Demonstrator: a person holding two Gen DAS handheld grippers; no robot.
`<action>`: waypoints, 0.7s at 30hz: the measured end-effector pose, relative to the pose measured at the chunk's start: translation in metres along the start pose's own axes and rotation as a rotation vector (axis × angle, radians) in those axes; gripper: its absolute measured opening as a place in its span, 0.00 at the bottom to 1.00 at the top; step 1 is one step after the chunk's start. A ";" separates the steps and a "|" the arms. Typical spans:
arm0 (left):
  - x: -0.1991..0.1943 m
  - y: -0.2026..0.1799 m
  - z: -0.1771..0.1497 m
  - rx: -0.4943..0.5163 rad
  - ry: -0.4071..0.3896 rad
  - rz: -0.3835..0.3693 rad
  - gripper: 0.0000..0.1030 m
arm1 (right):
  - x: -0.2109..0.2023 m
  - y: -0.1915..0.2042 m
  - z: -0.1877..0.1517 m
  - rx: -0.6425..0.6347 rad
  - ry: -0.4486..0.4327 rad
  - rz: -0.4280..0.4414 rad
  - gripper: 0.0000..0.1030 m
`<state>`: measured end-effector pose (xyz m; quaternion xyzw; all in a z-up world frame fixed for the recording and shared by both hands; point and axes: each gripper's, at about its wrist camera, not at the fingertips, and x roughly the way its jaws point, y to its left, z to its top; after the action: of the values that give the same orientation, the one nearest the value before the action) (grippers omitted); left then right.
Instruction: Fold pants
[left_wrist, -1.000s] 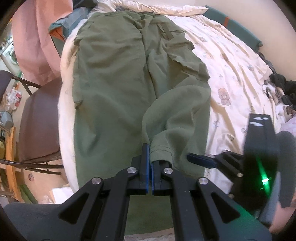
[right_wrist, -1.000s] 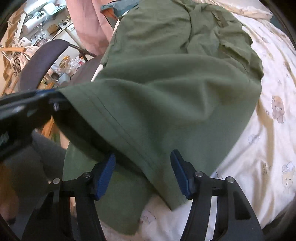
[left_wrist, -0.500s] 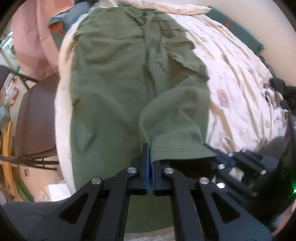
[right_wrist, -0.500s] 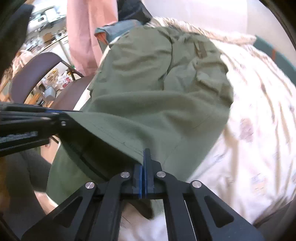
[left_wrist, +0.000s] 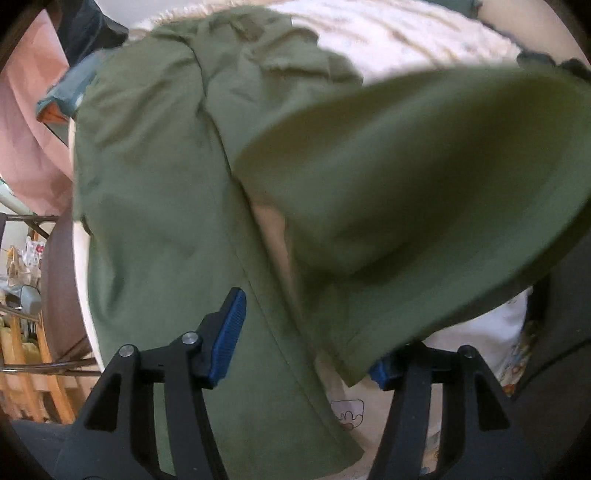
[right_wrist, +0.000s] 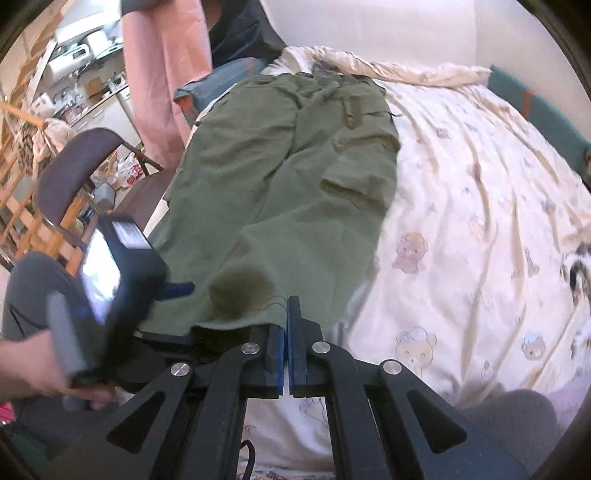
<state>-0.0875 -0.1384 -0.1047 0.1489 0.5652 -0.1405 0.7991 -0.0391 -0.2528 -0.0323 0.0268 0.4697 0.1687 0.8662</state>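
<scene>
Olive green cargo pants (right_wrist: 295, 155) lie lengthwise on the bed, waist at the far end. My right gripper (right_wrist: 287, 332) is shut on the hem of the right leg and holds it lifted off the bedding. In the left wrist view that lifted leg (left_wrist: 406, 166) hangs blurred across the upper right. My left gripper (left_wrist: 304, 350) points steeply down over the flat left leg (left_wrist: 155, 184), its jaws opening. Fabric lies under and between the blue pads (left_wrist: 229, 332), but they do not press on it. A hand (right_wrist: 37, 362) holds the left gripper's black housing (right_wrist: 122, 266).
The bed has a cream sheet with a bear print (right_wrist: 461, 184) to the right of the pants. A dark chair (right_wrist: 70, 158) stands close to the bed's left edge, with a pink cloth (right_wrist: 162, 74) hanging behind it. A teal border (right_wrist: 535, 110) runs along the far right.
The right gripper closed on the leg's hem and lifted it. The left gripper let go of the hem, opened and dropped closer to the pants.
</scene>
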 end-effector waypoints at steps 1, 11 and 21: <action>0.001 0.004 -0.001 -0.022 0.009 -0.027 0.48 | -0.002 -0.003 -0.003 0.010 0.001 -0.005 0.00; -0.047 0.036 -0.013 -0.113 -0.110 -0.211 0.02 | -0.005 -0.024 -0.012 0.020 0.059 -0.037 0.00; -0.091 -0.006 -0.046 0.052 -0.020 -0.289 0.00 | -0.048 -0.029 -0.045 -0.190 0.211 -0.233 0.00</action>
<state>-0.1582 -0.1202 -0.0336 0.0854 0.5690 -0.2703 0.7719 -0.0923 -0.3006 -0.0252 -0.1277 0.5399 0.1128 0.8243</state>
